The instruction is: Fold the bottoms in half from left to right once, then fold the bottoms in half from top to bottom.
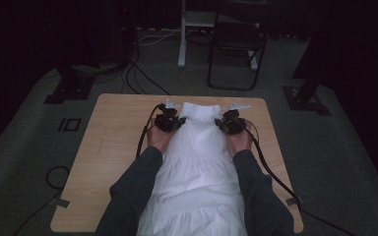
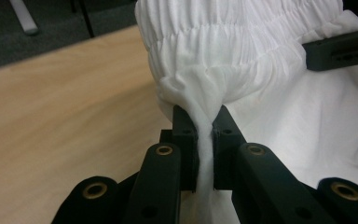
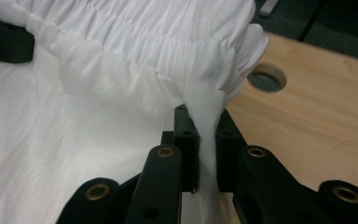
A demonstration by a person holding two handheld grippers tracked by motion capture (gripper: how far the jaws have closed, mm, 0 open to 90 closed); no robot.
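A white gathered dress (image 1: 197, 167) lies lengthwise down the middle of the wooden table (image 1: 113, 147), its smocked top end at the far side. My left gripper (image 1: 169, 121) is shut on the dress's left edge just below the elastic band; in the left gripper view a pinch of white cloth (image 2: 205, 140) runs between the jaws of the left gripper (image 2: 204, 122). My right gripper (image 1: 230, 123) is shut on the right edge the same way, with the right gripper (image 3: 204, 123) squeezing a fold of the dress (image 3: 121, 93). Both hands rest on the fabric.
A round cable hole (image 3: 266, 78) in the tabletop lies just beyond the right gripper. Behind the table stand a black folding chair (image 1: 236, 44) and a white desk leg (image 1: 182, 34). Black cables (image 1: 270, 169) trail from the grippers across the table and floor.
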